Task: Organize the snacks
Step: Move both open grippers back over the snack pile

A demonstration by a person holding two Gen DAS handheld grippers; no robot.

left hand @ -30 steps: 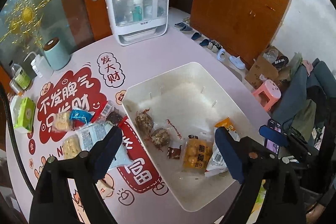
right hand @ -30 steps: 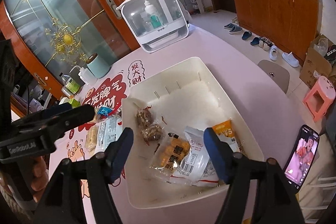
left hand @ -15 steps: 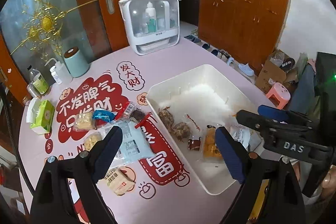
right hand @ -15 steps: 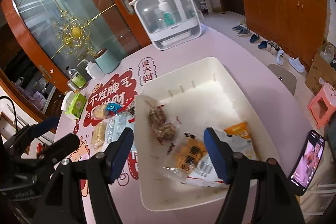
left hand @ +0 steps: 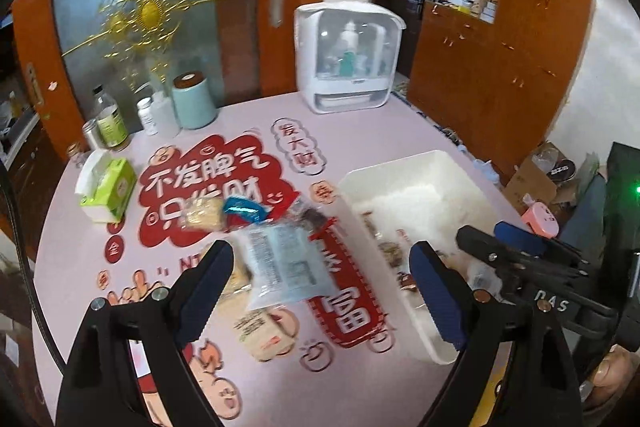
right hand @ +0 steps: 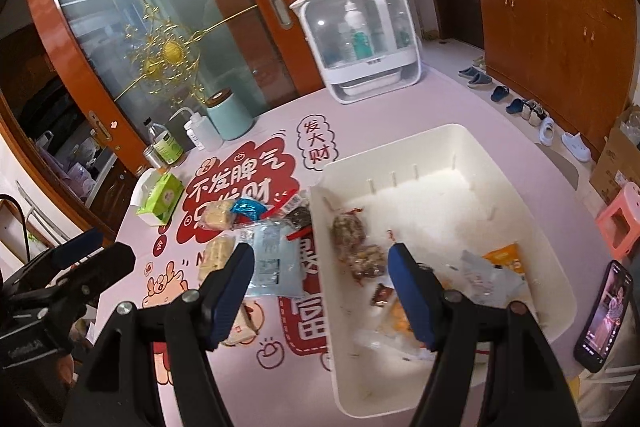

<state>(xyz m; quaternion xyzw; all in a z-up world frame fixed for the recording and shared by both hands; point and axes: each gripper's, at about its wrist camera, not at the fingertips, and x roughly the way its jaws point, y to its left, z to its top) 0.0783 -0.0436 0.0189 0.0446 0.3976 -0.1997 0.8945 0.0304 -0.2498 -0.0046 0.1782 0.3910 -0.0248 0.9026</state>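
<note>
A white bin point(right hand: 460, 147) sits on the pink table and holds several snack packs, among them nut bars point(right hand: 352, 239) and an orange packet point(right hand: 506, 259). It also shows in the left wrist view point(left hand: 404, 167). Loose snacks lie left of it: a pale blue bag point(left hand: 280, 263), a blue wrapper point(left hand: 244, 211), yellow biscuits point(left hand: 200, 219). My left gripper point(left hand: 320, 287) is open and empty above the blue bag. My right gripper point(right hand: 320, 291) is open and empty over the bin's left wall.
A white cabinet with bottles point(right hand: 360, 47) stands at the back. A teal canister point(left hand: 194, 101), bottles and a green tissue box point(left hand: 108, 191) stand at the left. A phone point(right hand: 604, 311) lies at the table's right edge.
Both grippers have pulled back and left, so the loose snacks left of the bin are now more central. Both stay open and empty.
</note>
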